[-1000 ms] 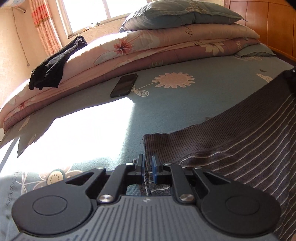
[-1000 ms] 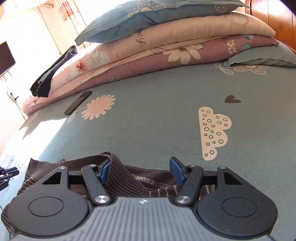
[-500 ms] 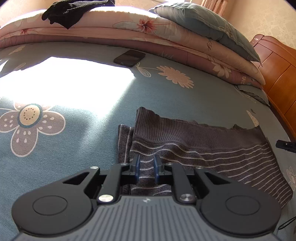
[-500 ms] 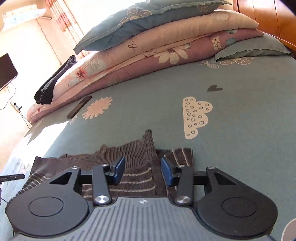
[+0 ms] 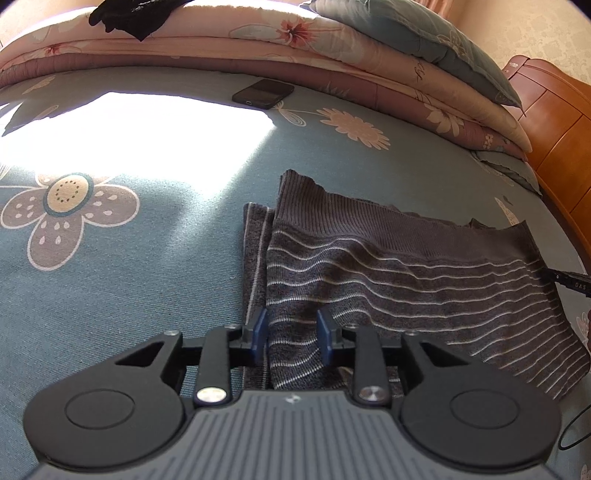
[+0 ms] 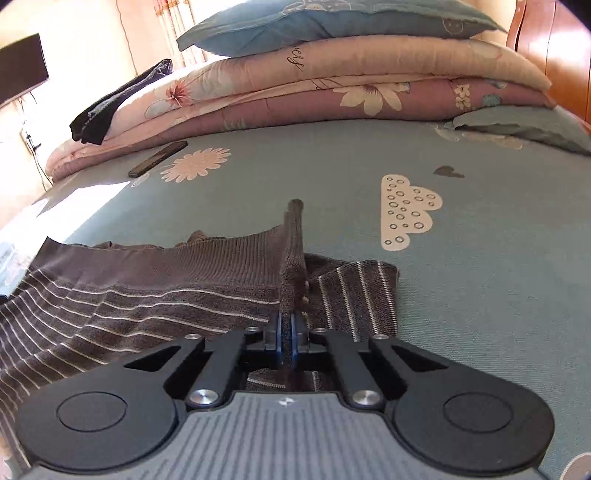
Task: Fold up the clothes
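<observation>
A grey-brown knit sweater with thin white stripes (image 5: 406,266) lies folded flat on the blue patterned bedsheet (image 5: 147,258). My left gripper (image 5: 291,328) is open at the sweater's left end, and the cloth's edge lies loose between its blue pads. In the right wrist view the sweater (image 6: 147,288) spreads to the left. My right gripper (image 6: 287,332) is shut on the sweater's right edge, which stands up as a thin ridge of cloth from the pads. A dark tip of the right gripper (image 5: 569,282) shows at the sweater's far end.
A black phone (image 5: 263,94) lies on the sheet beyond the sweater. Behind it is a stack of folded floral quilts (image 5: 332,48) with a pillow on top and a black garment (image 5: 136,14) draped over it. A wooden headboard (image 5: 554,122) stands at the right.
My left gripper has opened and let go of the sweater's left edge. My right gripper has shut on the right edge, pinching it up into a ridge.
</observation>
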A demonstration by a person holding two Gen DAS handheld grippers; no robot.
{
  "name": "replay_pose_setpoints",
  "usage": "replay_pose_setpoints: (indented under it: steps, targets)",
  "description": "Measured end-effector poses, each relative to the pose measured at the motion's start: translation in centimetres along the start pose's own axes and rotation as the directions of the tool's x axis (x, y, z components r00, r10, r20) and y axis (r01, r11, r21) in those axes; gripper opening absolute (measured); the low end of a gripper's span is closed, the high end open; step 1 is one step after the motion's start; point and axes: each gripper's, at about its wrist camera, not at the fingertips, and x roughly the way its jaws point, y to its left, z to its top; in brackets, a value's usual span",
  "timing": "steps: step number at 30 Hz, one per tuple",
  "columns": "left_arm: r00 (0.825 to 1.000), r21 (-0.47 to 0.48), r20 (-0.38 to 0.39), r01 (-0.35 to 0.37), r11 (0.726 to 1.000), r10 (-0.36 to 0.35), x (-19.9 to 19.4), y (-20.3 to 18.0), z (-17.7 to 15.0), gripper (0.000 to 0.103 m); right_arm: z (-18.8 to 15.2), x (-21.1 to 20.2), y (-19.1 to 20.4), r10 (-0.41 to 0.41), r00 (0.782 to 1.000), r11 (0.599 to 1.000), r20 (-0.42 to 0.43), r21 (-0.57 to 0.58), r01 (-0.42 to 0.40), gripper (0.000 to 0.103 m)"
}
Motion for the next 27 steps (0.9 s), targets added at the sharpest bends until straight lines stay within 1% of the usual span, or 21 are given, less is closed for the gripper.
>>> replay_pose_setpoints:
  steps: [1,3,6,8,10,12,13,16,23,26,27]
  targets:
    - [1.000,0.004,0.008,-0.001,1.000,0.001,-0.1,-0.1,0.0,0.029,0.0,-0.5,0.2,-0.037,0.999,0.999,0.011,-0.003,0.037,0.005]
    - [1.000,0.017,0.026,-0.002,1.000,0.001,-0.3,-0.3,0.1,0.029,0.4,-2.3,-0.3,-0.062,0.997,0.997,0.053,0.037,0.060,0.005]
    - [0.999,0.020,0.042,-0.007,1.000,0.006,0.6,-0.3,1.2,0.029,0.9,-4.3,-1.8,-0.038,0.997,0.995,0.068,0.098,0.032,0.005]
    - [0.999,0.021,0.052,-0.011,1.000,0.010,1.3,-0.2,2.0,0.026,0.8,-3.8,-2.2,-0.034,0.999,0.994,0.035,0.103,0.030,0.005]
    - [0.998,0.021,0.061,-0.015,1.000,0.014,2.1,-0.1,2.8,0.026,0.4,-2.2,-2.1,-0.045,0.999,0.995,-0.022,0.093,0.047,0.005]
    - [0.997,0.022,0.071,-0.019,1.000,0.017,2.8,0.0,3.7,0.026,0.0,-1.1,-1.7,-0.058,0.998,0.994,-0.040,0.087,0.061,0.005]
    - [0.997,0.022,0.076,-0.021,1.000,0.019,3.1,0.0,4.1,0.026,-0.3,-0.7,-1.7,-0.054,0.998,0.994,-0.043,0.096,0.058,0.006]
    - [0.998,0.051,0.058,-0.014,0.999,0.012,4.3,-0.4,4.6,0.026,-0.9,0.1,-1.9,-0.044,0.998,0.991,-0.047,0.123,0.049,0.006]
    - [1.000,0.123,0.009,0.005,0.992,-0.006,7.0,-1.3,5.6,0.026,-1.4,0.2,-2.5,-0.021,0.999,0.988,-0.037,0.151,0.027,0.006]
    - [1.000,0.083,0.015,-0.008,0.997,0.007,6.9,-0.9,5.5,0.033,-1.4,0.1,-2.4,-0.022,0.999,0.988,-0.035,0.150,0.027,0.006]
    - [1.000,0.071,0.008,-0.002,0.997,0.001,6.8,-0.8,5.5,0.030,-1.5,0.0,-2.3,-0.022,0.999,0.989,-0.033,0.149,0.027,0.006]
